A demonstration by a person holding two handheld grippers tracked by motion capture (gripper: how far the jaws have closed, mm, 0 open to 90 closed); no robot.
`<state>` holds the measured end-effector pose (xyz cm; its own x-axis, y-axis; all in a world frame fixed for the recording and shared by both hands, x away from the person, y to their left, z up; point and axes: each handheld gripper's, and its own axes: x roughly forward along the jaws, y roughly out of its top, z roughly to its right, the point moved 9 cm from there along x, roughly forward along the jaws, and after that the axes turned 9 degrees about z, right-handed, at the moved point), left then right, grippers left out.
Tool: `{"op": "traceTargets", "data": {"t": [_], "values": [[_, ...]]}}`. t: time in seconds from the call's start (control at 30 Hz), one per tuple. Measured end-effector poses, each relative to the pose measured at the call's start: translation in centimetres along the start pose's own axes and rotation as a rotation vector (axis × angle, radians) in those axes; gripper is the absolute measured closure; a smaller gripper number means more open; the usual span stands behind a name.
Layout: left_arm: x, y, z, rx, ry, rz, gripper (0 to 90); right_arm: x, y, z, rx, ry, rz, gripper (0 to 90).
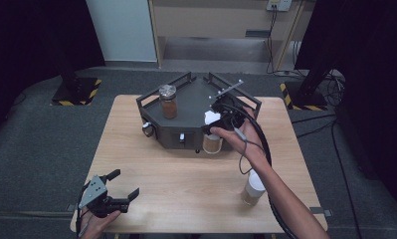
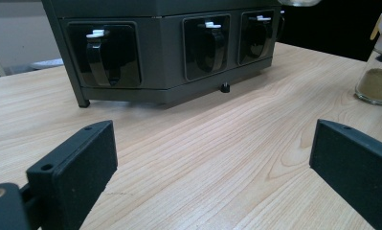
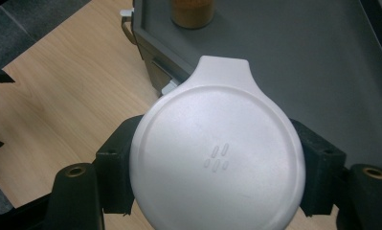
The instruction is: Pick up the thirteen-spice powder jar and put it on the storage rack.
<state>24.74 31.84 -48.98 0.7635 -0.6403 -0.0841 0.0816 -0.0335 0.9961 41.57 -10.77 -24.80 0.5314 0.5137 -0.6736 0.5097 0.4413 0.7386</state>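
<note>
Jar lifted by its lid at the rack's front edge.
Right gripper (image 3: 217, 191) clamps the white-lidded jar (image 1: 212, 142) across its smooth, slippery lid (image 3: 217, 158); glass below seems fragile. Left gripper (image 2: 212, 163) rests open near the desk's (image 1: 186, 184) front-left corner.

In the right gripper view the white lid (image 3: 217, 158) hides the jar beneath it (its lower rim is cut off). In the left gripper view, the spice jar (image 2: 377, 72) is cropped at the edge.
</note>
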Motion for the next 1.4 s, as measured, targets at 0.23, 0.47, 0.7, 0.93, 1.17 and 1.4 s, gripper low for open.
{"op": "traceTargets", "data": {"t": [0.23,0.47,0.7,0.93,1.17,1.4], "values": [[0.0,0.0,0.0,0.001,-0.002,-0.001,1.2,0.6,2.3,-0.1,-0.005,-0.005,-0.005,30.9],[0.0,0.0,0.0,0.0,-0.002,0.0,1.2,1.3,4.4,0.3,-0.007,-0.012,-0.008,30.9],[0.0,0.0,0.0,0.011,0.0,-0.007,1.1,2.4,6.1,1.2,0.011,-0.024,-0.005,30.9],[0.0,0.0,0.0,0.016,-0.003,-0.011,1.2,3.5,7.5,1.9,0.02,-0.042,-0.014,30.9],[0.0,0.0,0.0,0.011,-0.004,-0.009,1.2,4.7,8.6,2.4,0.028,-0.055,-0.017,30.9],[0.0,-0.1,0.0,0.01,-0.004,-0.007,1.2,6.1,9.0,2.8,0.037,-0.063,-0.02,30.9]]}}
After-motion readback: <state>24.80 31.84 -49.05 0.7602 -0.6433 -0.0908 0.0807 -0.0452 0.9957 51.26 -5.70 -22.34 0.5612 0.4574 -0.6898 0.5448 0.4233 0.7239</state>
